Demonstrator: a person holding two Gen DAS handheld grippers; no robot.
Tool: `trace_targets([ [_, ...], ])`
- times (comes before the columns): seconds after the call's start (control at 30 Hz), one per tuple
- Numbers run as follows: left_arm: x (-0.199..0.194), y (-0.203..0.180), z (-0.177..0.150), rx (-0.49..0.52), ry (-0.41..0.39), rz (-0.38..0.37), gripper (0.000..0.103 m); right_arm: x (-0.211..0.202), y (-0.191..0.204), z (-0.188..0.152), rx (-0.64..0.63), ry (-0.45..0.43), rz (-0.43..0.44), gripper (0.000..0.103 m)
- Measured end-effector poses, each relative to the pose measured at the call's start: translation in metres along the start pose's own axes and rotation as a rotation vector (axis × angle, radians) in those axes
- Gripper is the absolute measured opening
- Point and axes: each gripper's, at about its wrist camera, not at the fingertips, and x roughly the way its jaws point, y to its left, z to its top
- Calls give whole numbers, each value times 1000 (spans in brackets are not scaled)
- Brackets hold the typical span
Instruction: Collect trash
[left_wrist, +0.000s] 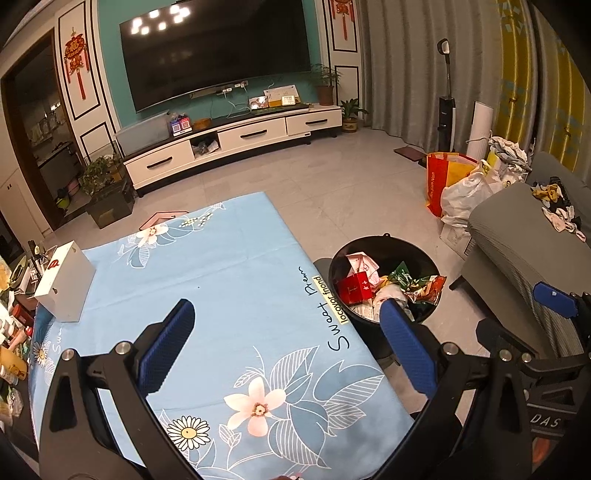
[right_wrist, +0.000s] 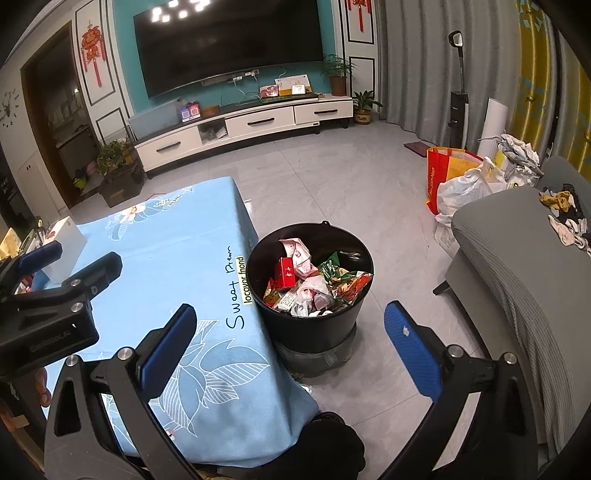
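1. Trash (right_wrist: 314, 284) fills a black bucket (right_wrist: 347, 321) standing on the grey tiled floor (right_wrist: 332, 177), just beside the right edge of the table; contents include a red carton (right_wrist: 286, 272), a green wrapper (right_wrist: 330, 267) and crumpled pink-and-white paper (right_wrist: 297, 251)
2. Sofa (right_wrist: 517, 266) with a grey cover stands to the right of the bucket, with small cloth items on its seat
3. Table carries a light blue flowered cloth (left_wrist: 221, 266); the cloth surface in front of both grippers is bare
4. White box (left_wrist: 64, 284) sits on the far left part of the cloth, well apart from the bucket
5. Left gripper (left_wrist: 288, 347) hangs above the cloth near its right edge; the blue fingers are spread wide with nothing between them, and the right fingertip overlaps the bucket rim in the left wrist view
6. Right gripper (right_wrist: 291, 350) hangs over the table corner and the floor in front of the bucket; its blue fingers stand wide apart and hold nothing
7. Bucket rests on a low dark base (right_wrist: 317, 360)
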Motion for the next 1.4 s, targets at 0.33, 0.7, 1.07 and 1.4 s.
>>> trace_targets([
  [0.33,1,0,0,2,0,2,100,2,-4,1,0,-1,0,99],
  [0.7,0,1,0,4,0,3,100,2,-3,1,-1,-1,-2,99],
  [1.07,1,3,1,6,1,5,100,2,-2,1,0,-1,-2,99],
  [1.4,2,7,2,3,5,5,100,3,-5,1,0,-1,-4,99],
])
